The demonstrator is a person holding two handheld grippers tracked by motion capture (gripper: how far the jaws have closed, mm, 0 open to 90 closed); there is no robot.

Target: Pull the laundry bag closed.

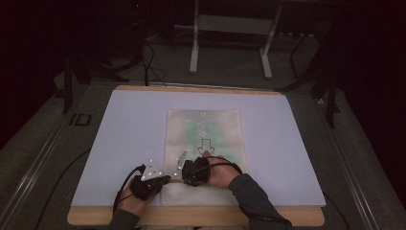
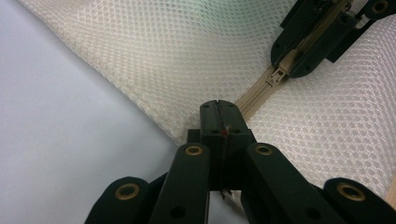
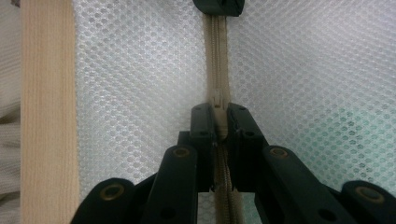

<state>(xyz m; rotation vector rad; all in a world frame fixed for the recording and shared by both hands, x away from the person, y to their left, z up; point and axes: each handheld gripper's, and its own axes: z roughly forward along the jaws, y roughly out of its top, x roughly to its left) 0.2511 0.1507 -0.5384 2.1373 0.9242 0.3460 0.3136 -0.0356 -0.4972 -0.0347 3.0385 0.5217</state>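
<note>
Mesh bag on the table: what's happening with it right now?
A person is working the zipper of a white mesh bag lying flat on the table. The right claw is shut on the zipper pull, while the left claw is shut on the bag's edge at the zipper's end, bracing it.

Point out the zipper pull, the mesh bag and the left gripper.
zipper pull [image 2: 279, 74]: left gripper view, on its beige tab.
mesh bag [image 2: 177, 56]: left gripper view, on bare white mesh.
left gripper [image 2: 219, 106]: left gripper view, at its closed jaw tips on the zipper's end.
</note>
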